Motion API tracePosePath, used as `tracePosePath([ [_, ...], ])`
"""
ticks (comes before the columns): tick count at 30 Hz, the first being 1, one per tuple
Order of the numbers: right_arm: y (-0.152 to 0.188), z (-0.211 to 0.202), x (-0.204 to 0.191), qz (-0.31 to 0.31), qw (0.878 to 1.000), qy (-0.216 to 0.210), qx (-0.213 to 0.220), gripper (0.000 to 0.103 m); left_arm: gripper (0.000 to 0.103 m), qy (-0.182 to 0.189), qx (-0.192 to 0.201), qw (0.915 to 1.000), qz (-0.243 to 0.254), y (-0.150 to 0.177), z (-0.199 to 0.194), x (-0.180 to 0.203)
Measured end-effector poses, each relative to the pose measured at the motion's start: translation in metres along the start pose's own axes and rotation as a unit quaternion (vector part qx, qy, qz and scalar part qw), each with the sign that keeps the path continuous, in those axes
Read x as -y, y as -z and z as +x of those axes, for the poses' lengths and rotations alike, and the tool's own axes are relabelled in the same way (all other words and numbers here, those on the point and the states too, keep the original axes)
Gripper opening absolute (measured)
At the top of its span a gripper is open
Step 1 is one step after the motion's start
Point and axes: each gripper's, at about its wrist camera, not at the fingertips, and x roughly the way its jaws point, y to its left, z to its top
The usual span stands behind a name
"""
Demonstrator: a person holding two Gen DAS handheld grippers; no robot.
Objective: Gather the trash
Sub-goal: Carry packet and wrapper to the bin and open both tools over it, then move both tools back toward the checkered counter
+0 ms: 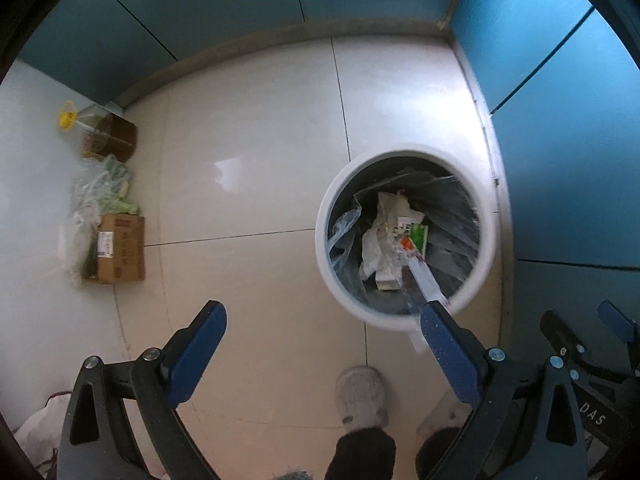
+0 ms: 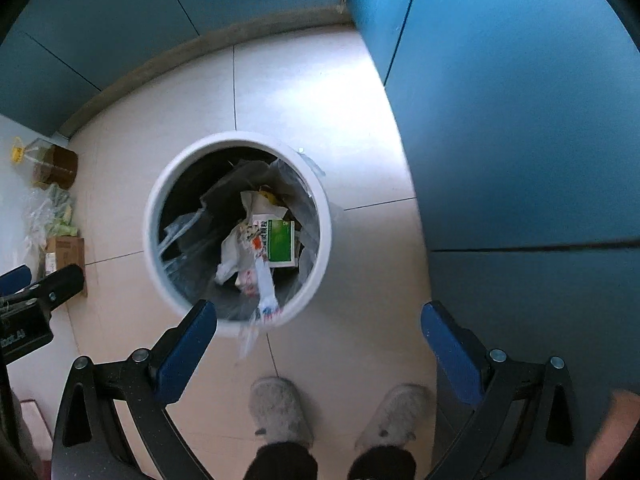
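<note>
A white round trash bin (image 1: 326,248) lined with a clear bag stands on the tiled floor; it also shows in the right wrist view (image 2: 154,240). Inside lie crumpled paper (image 1: 374,244) and a green-and-white carton (image 1: 418,236), the carton also seen from the right wrist (image 2: 282,242). A long clear wrapper with red print (image 1: 420,272) is blurred, in the air over the bin's near rim, next to my left gripper's right finger; the right wrist view shows the wrapper too (image 2: 264,292). My left gripper (image 1: 324,332) is open. My right gripper (image 2: 320,328) is open and empty above the floor.
Blue cabinet doors (image 1: 560,160) stand close to the right of the bin and along the back. At the left wall sit an oil bottle (image 1: 100,132), a bag of greens (image 1: 104,188) and a cardboard box (image 1: 120,254). Grey slippers (image 2: 280,408) stand just below the grippers.
</note>
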Motion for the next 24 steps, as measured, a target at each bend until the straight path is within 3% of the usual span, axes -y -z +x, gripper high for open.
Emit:
tracePosePath([
  [11, 0.031, -0.229, 0.005, -0.035, 0.996, -0.009, 0.084, 0.103, 0.1, 0.013, 0.067, 0.9976, -0.013, 0.052, -0.199, -0.015],
  [18, 0.062, -0.363, 0.013, -0.043, 0.991, -0.039, 0.122, 0.103, 0.1, 0.029, 0.093, 0.994, -0.05, 0.083, -0.3, -0.026],
  [24, 0.086, -0.438, 0.045, 0.008, 0.985, -0.105, 0.134, 0.103, 0.099, -0.016, 0.143, 0.989, -0.034, 0.099, -0.378, -0.009],
])
